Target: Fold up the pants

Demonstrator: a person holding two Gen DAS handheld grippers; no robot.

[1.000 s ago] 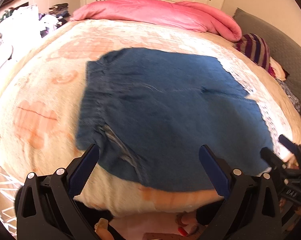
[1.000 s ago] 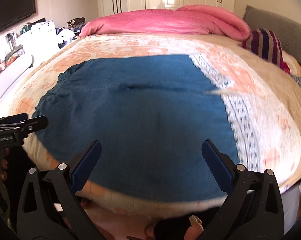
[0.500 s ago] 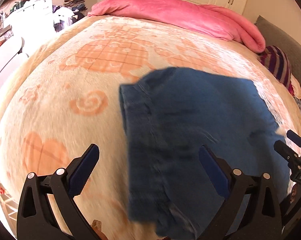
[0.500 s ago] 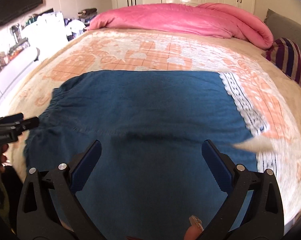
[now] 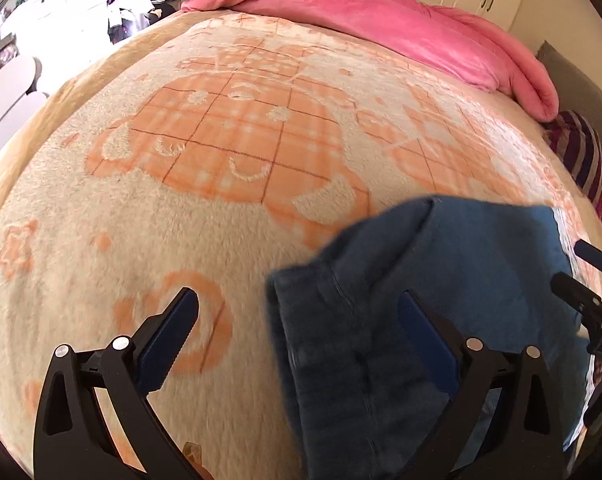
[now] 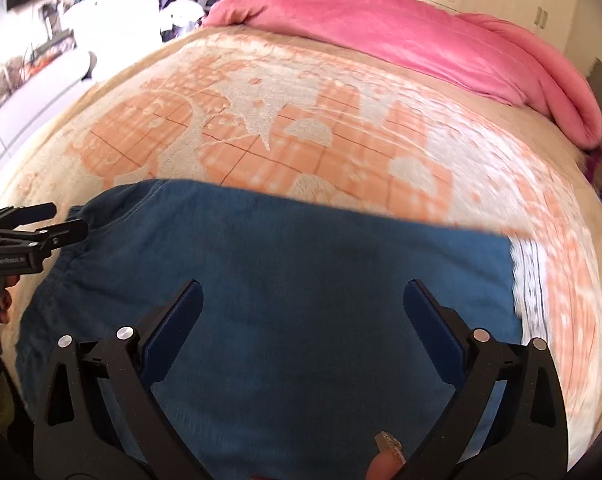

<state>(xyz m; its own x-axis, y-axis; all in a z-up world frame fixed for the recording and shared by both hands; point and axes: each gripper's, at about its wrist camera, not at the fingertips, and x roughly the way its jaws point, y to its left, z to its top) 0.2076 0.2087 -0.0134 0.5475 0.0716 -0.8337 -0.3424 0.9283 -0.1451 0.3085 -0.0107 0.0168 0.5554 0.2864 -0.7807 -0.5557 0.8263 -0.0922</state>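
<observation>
Bedroom w/ bed (image 5: 205, 208), pink duvet (image 6: 421, 40) at far end. Blue pants (image 6: 301, 300) lie on bed near front edge, approx. one fold done; more folds left. Left gripper (image 5: 297, 344) & right gripper (image 6: 301, 320): fingers wide, holding nothing.

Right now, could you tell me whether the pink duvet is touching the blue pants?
Apart: the right wrist view shows a broad band of bare blanket between the pink duvet and blue pants.

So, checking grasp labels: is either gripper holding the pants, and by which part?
Neither. The left gripper and right gripper are both open above the blue pants, gripping nothing.
</observation>
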